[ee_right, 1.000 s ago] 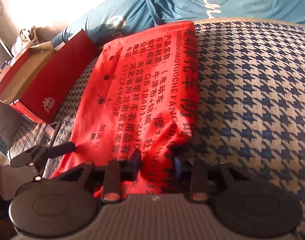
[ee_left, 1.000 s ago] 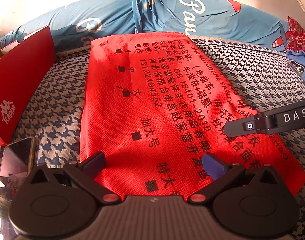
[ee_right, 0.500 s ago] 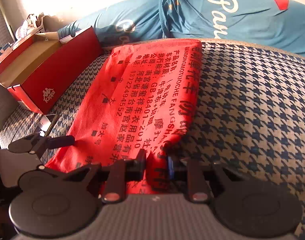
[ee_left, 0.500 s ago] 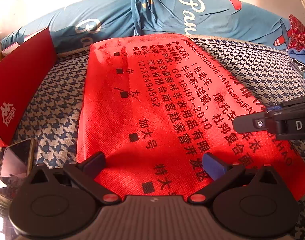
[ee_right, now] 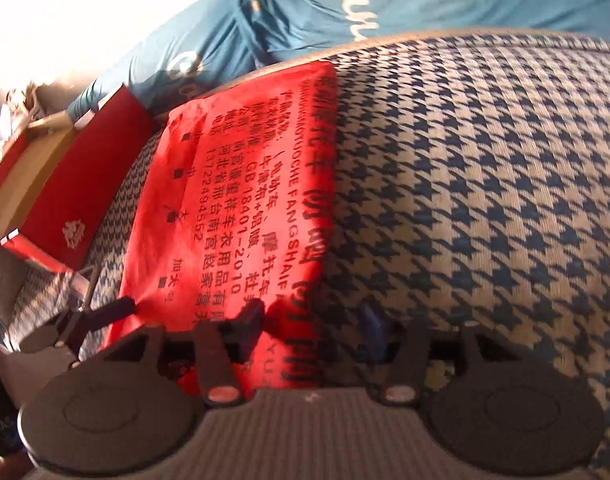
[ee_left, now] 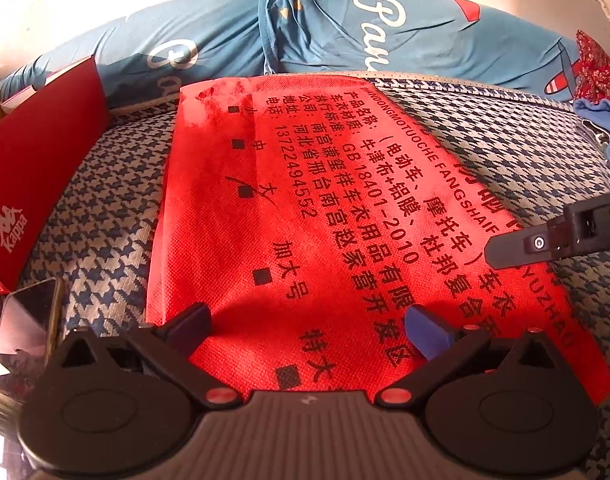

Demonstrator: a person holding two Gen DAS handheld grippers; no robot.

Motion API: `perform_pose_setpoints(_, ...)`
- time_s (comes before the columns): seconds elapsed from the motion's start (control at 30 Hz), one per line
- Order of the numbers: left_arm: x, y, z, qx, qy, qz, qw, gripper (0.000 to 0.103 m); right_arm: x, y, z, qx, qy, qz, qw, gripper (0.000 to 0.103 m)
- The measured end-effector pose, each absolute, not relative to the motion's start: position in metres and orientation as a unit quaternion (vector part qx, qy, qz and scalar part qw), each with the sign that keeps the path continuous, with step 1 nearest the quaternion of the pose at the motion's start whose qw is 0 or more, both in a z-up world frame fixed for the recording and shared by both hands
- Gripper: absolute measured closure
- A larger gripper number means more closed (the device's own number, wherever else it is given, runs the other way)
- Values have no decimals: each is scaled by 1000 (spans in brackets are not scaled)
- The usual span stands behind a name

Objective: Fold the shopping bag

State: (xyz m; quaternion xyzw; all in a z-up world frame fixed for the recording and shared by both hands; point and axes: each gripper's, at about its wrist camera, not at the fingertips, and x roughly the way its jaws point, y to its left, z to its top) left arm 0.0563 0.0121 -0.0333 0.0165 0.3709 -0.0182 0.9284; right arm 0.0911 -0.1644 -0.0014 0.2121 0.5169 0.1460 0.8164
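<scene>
The red shopping bag (ee_left: 305, 216) with black printed text lies flat on the blue-and-white houndstooth cover (ee_left: 485, 128). My left gripper (ee_left: 309, 330) is open wide over the bag's near edge, one finger near each side, and pinches nothing. In the right wrist view the bag (ee_right: 241, 184) shows its folded right edge. The jaws of my right gripper (ee_right: 311, 318) are opening. Its left finger is over the bag's near right corner and its right finger over the bare cover, and no pad presses the fabric. One right-gripper finger (ee_left: 521, 246) shows in the left wrist view.
A red Kappa shoebox (ee_left: 37, 184) stands at the left, open-topped in the right wrist view (ee_right: 57, 196). A blue cushion with white lettering (ee_left: 345, 28) lies behind the bag. A glossy dark slab (ee_left: 21, 332) sits near left. Blue and red cloths (ee_left: 597, 80) lie far right.
My right gripper let go of the pinched fold at the bag's right edge, widened its jaws and shifted right. The fold dropped flat. The left gripper stayed put.
</scene>
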Motion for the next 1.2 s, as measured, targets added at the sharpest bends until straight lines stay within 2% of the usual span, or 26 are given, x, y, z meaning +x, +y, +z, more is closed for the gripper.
perform_pose_setpoints(0.07,56,12,-34,17,369,-19,929,0,93,-163,-4,226,514,151,813,32)
perform_pose_setpoints(0.57,54,15,-35,14,364,-30,931,0,115,-136,-21,226,466,214,828,21)
perform_pose_setpoints(0.6,54,15,-35,14,364,-31,931,0,116,-136,-21,227,465,217,828,22)
perform_pose_setpoints(0.63,54,15,-35,14,364,-31,931,0,117,-136,-21,230,464,219,827,27)
perform_pose_setpoints(0.67,54,15,-35,13,364,-30,931,0,118,-137,-21,232,463,221,827,37)
perform_pose_setpoints(0.7,54,15,-35,13,364,-30,931,0,119,-137,-21,233,463,222,826,42)
perform_pose_setpoints(0.77,54,15,-34,13,365,-30,931,0,119,-138,-21,233,464,225,824,64)
perform_pose_setpoints(0.83,54,14,-34,14,365,-30,931,0,120,-137,-21,232,466,228,823,73)
perform_pose_setpoints(0.93,55,14,-34,13,365,-30,931,0,119,-136,-18,234,462,239,821,76)
perform_pose_setpoints(1.07,55,13,-35,14,365,-29,931,0,119,-135,-23,234,475,228,817,76)
perform_pose_setpoints(1.17,55,13,-35,14,364,-28,931,0,119,-135,-26,251,473,231,812,65)
perform_pose_setpoints(1.2,54,13,-35,14,364,-28,931,0,119,-134,-26,249,472,231,814,65)
